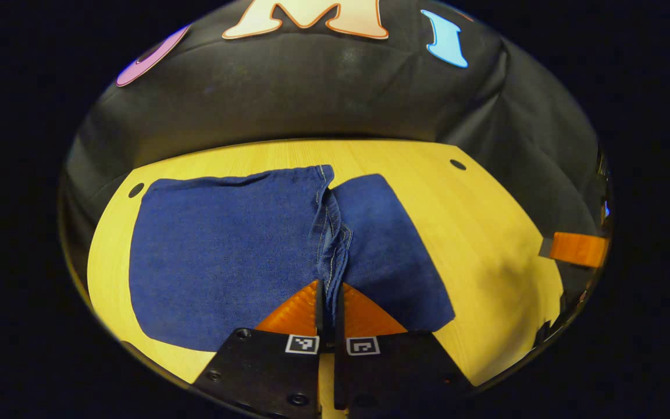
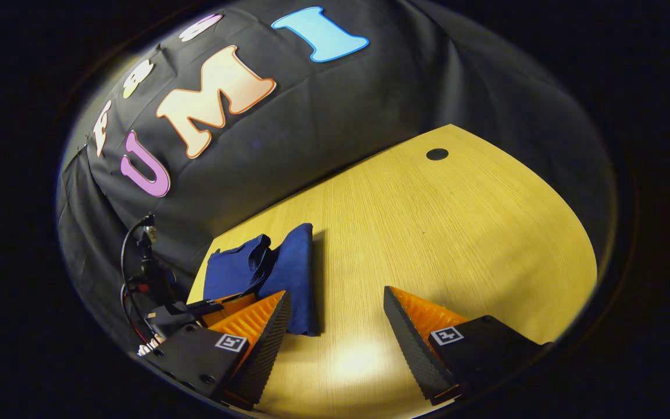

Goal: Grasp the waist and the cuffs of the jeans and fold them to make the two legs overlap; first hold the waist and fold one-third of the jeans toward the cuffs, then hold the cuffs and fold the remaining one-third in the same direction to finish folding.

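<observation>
Pinching a ridged seam of coarse denim jeans (image 1: 224, 256), left gripper (image 1: 329, 302) fingers; right gripper (image 2: 335, 314) fingers wide.

jeans (image 1: 224, 256) folded on table (image 1: 486, 233), left tool (image 1: 329, 302) pinching their raised seam (near edge), right tool (image 2: 335, 314) beside them

One pair of jeans (image 1: 224, 256), one table (image 2: 457, 233), two grippers, two fingers each.

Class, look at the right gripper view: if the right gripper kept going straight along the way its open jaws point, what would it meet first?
Probably the bare wooden table: between the right gripper jaws lies only tabletop. The jeans sit off to one side, likely missed, though depth is unclear.
</observation>
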Tool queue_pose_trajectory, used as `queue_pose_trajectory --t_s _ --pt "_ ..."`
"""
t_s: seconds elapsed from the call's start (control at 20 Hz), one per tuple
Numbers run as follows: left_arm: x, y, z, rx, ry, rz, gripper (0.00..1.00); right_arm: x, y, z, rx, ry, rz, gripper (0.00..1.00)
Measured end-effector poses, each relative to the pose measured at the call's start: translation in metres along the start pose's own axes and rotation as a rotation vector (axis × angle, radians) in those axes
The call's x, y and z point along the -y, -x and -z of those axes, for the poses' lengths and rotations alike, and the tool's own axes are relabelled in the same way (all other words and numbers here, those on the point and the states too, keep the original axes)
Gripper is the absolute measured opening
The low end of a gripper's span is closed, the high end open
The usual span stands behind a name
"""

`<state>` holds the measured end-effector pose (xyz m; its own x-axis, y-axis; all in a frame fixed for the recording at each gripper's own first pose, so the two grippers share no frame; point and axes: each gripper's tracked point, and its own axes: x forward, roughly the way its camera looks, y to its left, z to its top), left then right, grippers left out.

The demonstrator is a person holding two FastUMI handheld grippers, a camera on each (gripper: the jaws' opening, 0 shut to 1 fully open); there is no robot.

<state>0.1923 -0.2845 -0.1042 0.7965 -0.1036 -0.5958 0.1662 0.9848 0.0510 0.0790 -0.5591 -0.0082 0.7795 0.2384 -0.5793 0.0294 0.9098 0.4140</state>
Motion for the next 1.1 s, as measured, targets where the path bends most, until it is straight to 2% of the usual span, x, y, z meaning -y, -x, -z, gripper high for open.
queue_pose_trajectory --t_s 0.05,0.15,0.35,0.5,0.55,0.6,0.65,0.8,1.1 --pt "0.003 -0.002 0.002 -0.007 -0.019 -0.005 0.06 -0.004 0.003 0.003 -0.005 0.004 -0.005 0.98" --pt "0.008 0.008 0.001 -0.020 -0.058 -0.004 0.39 -0.010 0.007 0.004 -0.004 0.007 -0.007 0.98" --pt "-0.011 0.053 -0.002 0.014 -0.051 -0.078 1.00 -0.028 0.019 0.003 0.026 0.004 -0.033 0.98" --pt "-0.030 0.088 0.012 0.013 -0.001 -0.101 0.97 -0.043 0.028 0.006 0.036 -0.002 -0.061 0.98" --pt "-0.040 0.098 0.017 0.015 0.007 -0.119 0.97 -0.048 0.030 0.007 0.043 -0.002 -0.069 0.94" --pt "-0.049 0.107 0.021 0.021 0.012 -0.141 0.97 -0.053 0.033 0.007 0.051 0.001 -0.074 0.94" --pt "-0.059 0.114 0.024 0.025 0.016 -0.166 0.97 -0.056 0.034 0.008 0.060 0.007 -0.076 0.98" --pt "-0.078 0.130 0.028 0.049 0.036 -0.213 0.97 -0.062 0.037 0.014 0.067 0.030 -0.081 0.98" --pt "-0.076 0.144 0.017 0.122 0.036 -0.213 0.96 -0.076 0.052 0.018 0.080 0.049 -0.111 0.98"
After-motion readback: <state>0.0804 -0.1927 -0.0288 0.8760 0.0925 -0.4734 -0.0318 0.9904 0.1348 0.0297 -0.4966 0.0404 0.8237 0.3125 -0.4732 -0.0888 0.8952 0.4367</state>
